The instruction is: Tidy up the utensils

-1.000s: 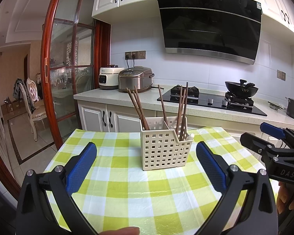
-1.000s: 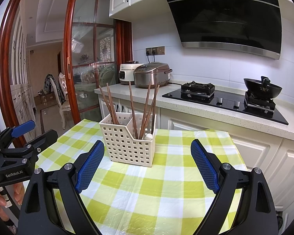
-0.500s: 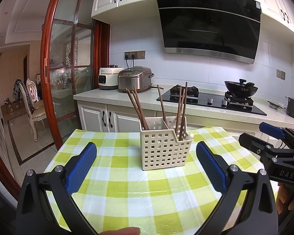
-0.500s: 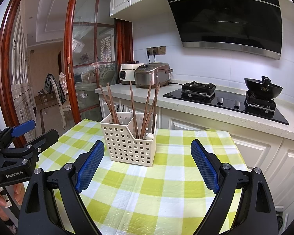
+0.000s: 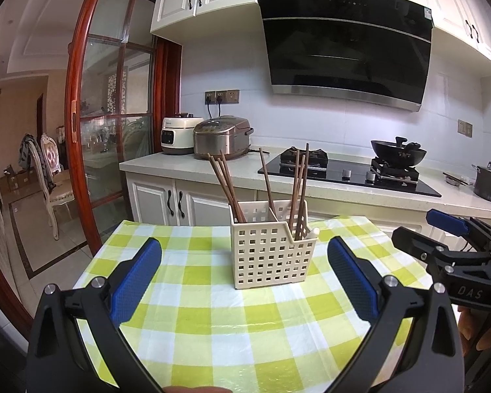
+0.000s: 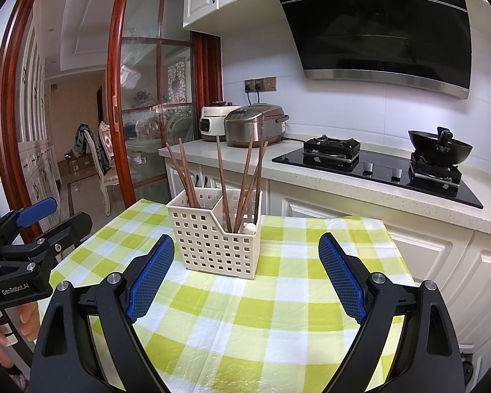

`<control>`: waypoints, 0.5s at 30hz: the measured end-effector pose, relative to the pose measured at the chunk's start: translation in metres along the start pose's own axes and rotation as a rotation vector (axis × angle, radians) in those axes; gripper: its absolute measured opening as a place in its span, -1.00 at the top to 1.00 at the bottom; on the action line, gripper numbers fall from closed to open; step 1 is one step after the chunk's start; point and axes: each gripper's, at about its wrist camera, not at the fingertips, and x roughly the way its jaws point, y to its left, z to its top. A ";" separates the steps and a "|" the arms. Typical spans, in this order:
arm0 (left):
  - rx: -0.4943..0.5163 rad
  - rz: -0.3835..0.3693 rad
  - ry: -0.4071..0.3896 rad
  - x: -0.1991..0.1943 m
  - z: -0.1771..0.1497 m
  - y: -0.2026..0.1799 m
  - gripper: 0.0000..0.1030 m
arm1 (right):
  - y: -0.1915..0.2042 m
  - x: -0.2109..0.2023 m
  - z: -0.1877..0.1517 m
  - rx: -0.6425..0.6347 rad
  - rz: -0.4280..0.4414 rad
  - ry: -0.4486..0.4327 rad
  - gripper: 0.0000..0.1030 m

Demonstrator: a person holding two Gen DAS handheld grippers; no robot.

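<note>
A cream perforated utensil holder stands upright on the green-and-white checked tablecloth. Several brown chopsticks lean in its two compartments; a white utensil tip shows in the right one. My left gripper is open, short of the holder, nothing between its blue pads. My right gripper is open too, the holder ahead and slightly left, apart from it. Each gripper shows at the edge of the other's view.
Behind the table runs a white counter with two rice cookers, a black gas hob and a wok. A pot stands far right. A wood-framed glass door is at left.
</note>
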 end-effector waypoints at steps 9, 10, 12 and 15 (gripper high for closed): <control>-0.016 0.011 0.023 0.003 -0.001 0.004 -0.91 | -0.001 0.000 0.001 0.004 0.000 0.001 -0.64; -0.011 0.019 0.023 0.003 -0.001 0.003 -0.91 | 0.000 0.000 0.000 0.004 -0.001 0.003 -0.64; -0.016 0.012 0.019 0.004 -0.001 0.004 -0.91 | -0.001 0.001 0.001 0.003 -0.001 0.006 -0.64; -0.017 0.002 0.025 0.005 -0.001 0.004 -0.91 | -0.001 0.001 0.001 -0.001 0.002 0.008 -0.64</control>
